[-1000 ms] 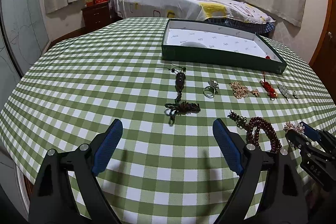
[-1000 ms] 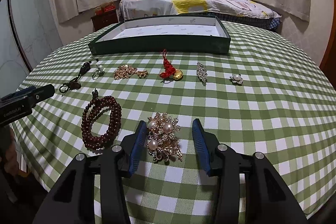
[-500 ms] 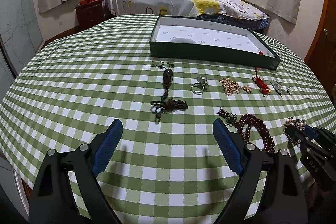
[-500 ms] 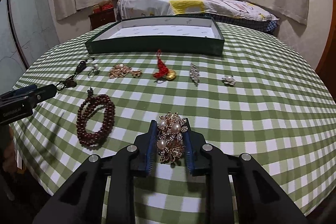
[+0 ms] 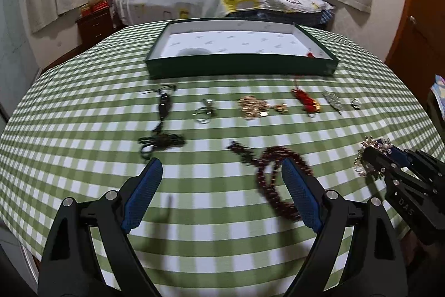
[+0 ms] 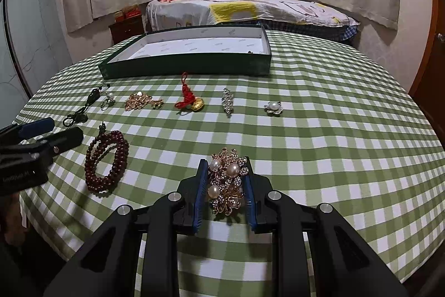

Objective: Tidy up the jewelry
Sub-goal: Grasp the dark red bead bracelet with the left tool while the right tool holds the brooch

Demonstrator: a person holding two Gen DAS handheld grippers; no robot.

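Note:
My right gripper (image 6: pixel 224 191) is shut on a gold pearl brooch (image 6: pixel 226 180), held just above the green checked tablecloth; the brooch also shows in the left wrist view (image 5: pixel 374 155). My left gripper (image 5: pixel 222 194) is open and empty, with the dark red bead bracelet (image 5: pixel 278 174) under its right finger. The bracelet also shows in the right wrist view (image 6: pixel 107 156). A green tray with a white lining (image 6: pixel 192 64) stands at the back. In front of it lie a dark cord pendant (image 5: pixel 162 124), a ring (image 5: pixel 204 113), a gold chain (image 5: pixel 257 107) and a red knot charm (image 6: pixel 190 100).
A silver leaf brooch (image 6: pixel 228 102) and a small pearl flower (image 6: pixel 273 108) lie to the right of the red charm. The round table's edge curves close below both grippers. A bed (image 6: pixel 244 9) and a nightstand (image 6: pixel 126 28) stand behind the table.
My right gripper has closed on the pearl brooch and lifted it slightly. My left gripper has moved right, toward the bead bracelet, staying open.

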